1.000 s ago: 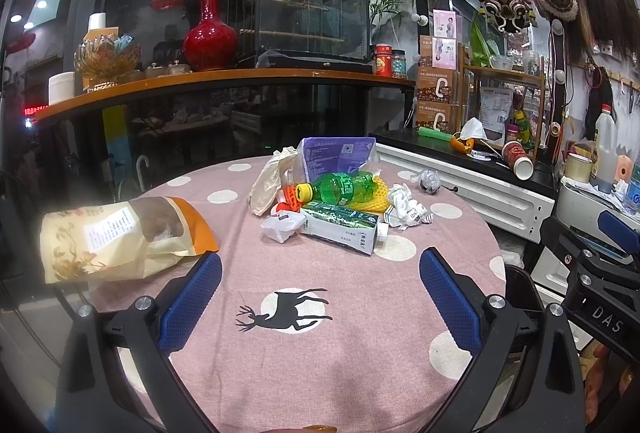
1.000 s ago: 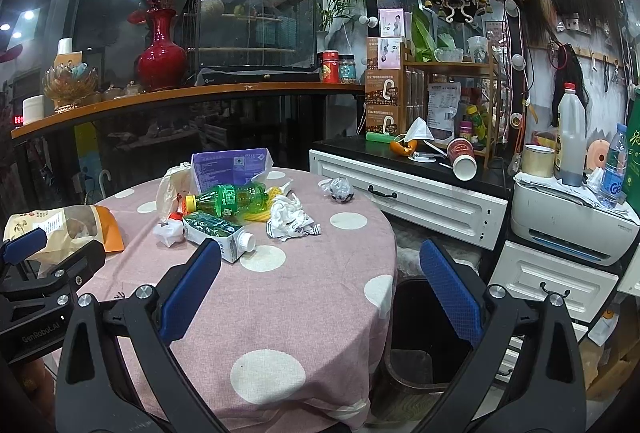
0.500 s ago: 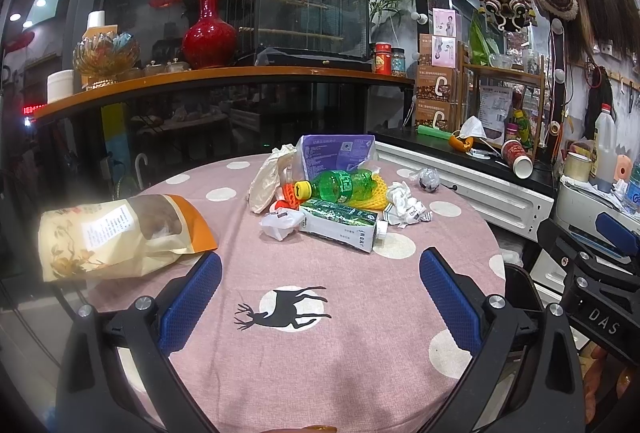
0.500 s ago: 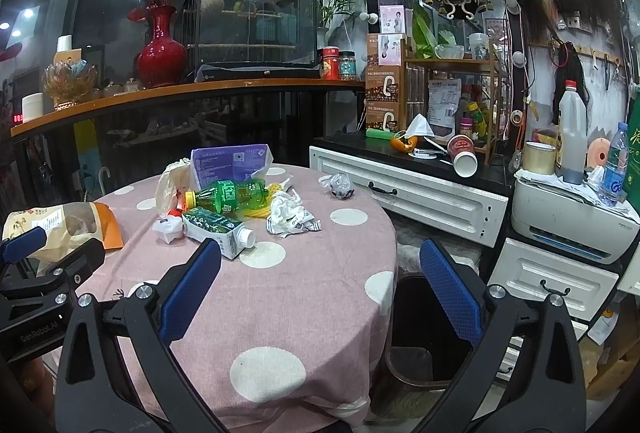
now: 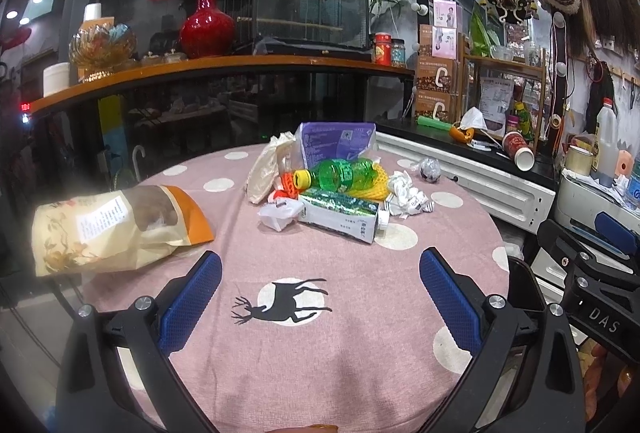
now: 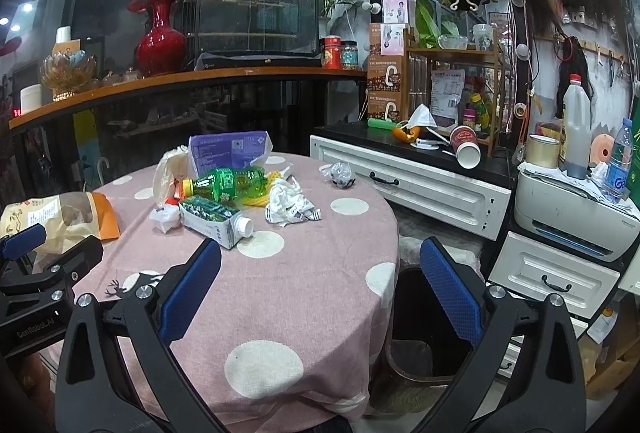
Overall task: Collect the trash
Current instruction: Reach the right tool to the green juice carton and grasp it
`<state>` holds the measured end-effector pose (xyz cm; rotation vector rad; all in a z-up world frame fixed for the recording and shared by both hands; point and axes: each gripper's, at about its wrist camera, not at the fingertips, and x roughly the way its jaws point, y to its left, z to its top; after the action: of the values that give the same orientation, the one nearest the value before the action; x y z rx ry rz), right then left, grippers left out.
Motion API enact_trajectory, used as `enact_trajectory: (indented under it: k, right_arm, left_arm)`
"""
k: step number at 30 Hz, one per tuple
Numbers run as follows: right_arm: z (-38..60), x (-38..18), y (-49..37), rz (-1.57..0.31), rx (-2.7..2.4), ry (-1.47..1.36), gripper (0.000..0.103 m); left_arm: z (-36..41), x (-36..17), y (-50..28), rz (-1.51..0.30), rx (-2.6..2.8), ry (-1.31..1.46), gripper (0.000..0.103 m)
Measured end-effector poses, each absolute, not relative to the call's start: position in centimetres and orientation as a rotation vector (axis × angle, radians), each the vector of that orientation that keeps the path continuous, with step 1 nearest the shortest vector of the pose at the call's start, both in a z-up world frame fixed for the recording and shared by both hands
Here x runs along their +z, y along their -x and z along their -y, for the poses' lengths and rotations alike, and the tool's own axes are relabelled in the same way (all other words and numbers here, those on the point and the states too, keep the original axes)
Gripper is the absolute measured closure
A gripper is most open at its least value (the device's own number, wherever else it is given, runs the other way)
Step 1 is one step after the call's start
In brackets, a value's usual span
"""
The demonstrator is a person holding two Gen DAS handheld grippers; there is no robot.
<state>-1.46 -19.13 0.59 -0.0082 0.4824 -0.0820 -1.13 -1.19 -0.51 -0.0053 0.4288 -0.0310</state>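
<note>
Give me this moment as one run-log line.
phase: approach | left hand-held gripper: open, empty | right hand-held gripper: open, empty | trash pile: untouched on table | bin: beside table

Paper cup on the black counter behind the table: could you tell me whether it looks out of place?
Yes. The paper cup lies tipped on its side on the black counter, open mouth facing outward, beside a crumpled white mask. No spill is visible.

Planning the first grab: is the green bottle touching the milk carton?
Cannot tell. In the right wrist view the green bottle lies just behind the milk carton, overlapping it, with no visible gap or clear contact.
</note>
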Motion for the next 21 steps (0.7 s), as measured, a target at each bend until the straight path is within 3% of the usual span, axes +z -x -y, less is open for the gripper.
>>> enact_trajectory:
  k: [14, 21]
  right_arm:
    - [20.0, -6.4, -5.4, -0.77, 0.107, 0.028, 0.005]
    - [16.1, -7.0, -11.5, -0.835, 0.255, 0.134, 0.005]
  left_arm:
    - [-0.5, -5.1, -4.4, -0.665, -0.118, -0.01, 0.005]
    - [-2.4, -5.6, -8.6, -0.759, -0.146, -0.061, 0.005]
